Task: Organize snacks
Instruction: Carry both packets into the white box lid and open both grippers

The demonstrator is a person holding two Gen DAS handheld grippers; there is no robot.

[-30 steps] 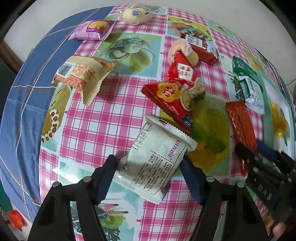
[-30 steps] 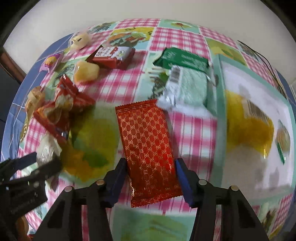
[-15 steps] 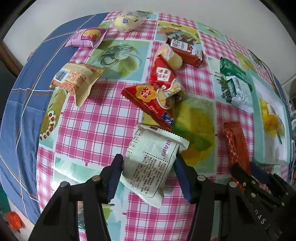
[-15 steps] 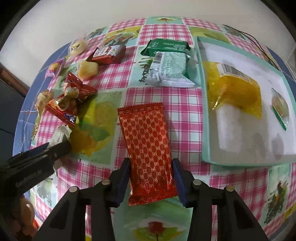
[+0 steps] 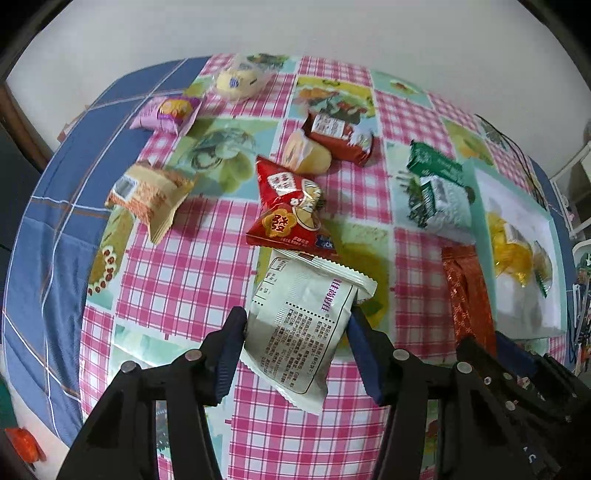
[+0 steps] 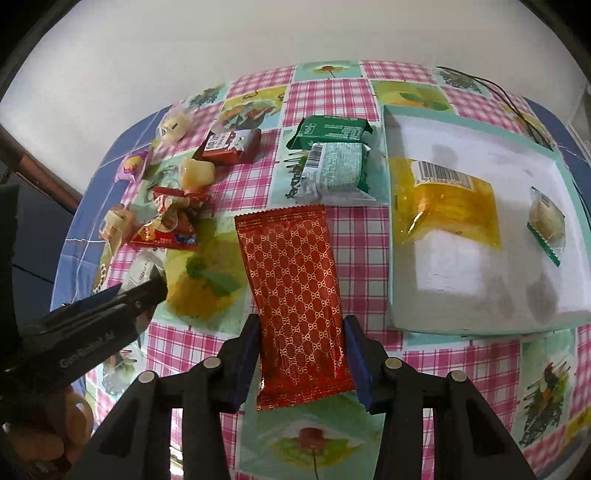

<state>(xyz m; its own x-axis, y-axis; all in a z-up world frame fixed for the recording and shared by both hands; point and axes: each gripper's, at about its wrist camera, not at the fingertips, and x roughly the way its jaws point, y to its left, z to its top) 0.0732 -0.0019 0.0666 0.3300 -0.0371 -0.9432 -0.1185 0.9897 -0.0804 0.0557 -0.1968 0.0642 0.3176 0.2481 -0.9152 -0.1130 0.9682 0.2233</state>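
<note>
Red foil packet [image 6: 295, 291] sits clamped in the right gripper [image 6: 301, 358], white packet [image 5: 301, 325] pinched by the left gripper [image 5: 295, 350] (both probably bound for the tray [image 6: 480, 325]).

Snack packs [image 6: 295, 295] — twelve; tray [image 6: 480, 125] — one.

Table [image 5: 192, 280] wearing pink-checked cloth [image 6: 362, 236] with fruit and flower panels; blue plaid cloth [image 5: 48, 229] showing beneath at left edge. Black cable [image 6: 491, 88] trailing across far right corner. White wall [image 5: 295, 26] rising behind table. Orange object [image 5: 24, 441] sitting low at left, too blurred for identifying.
</note>
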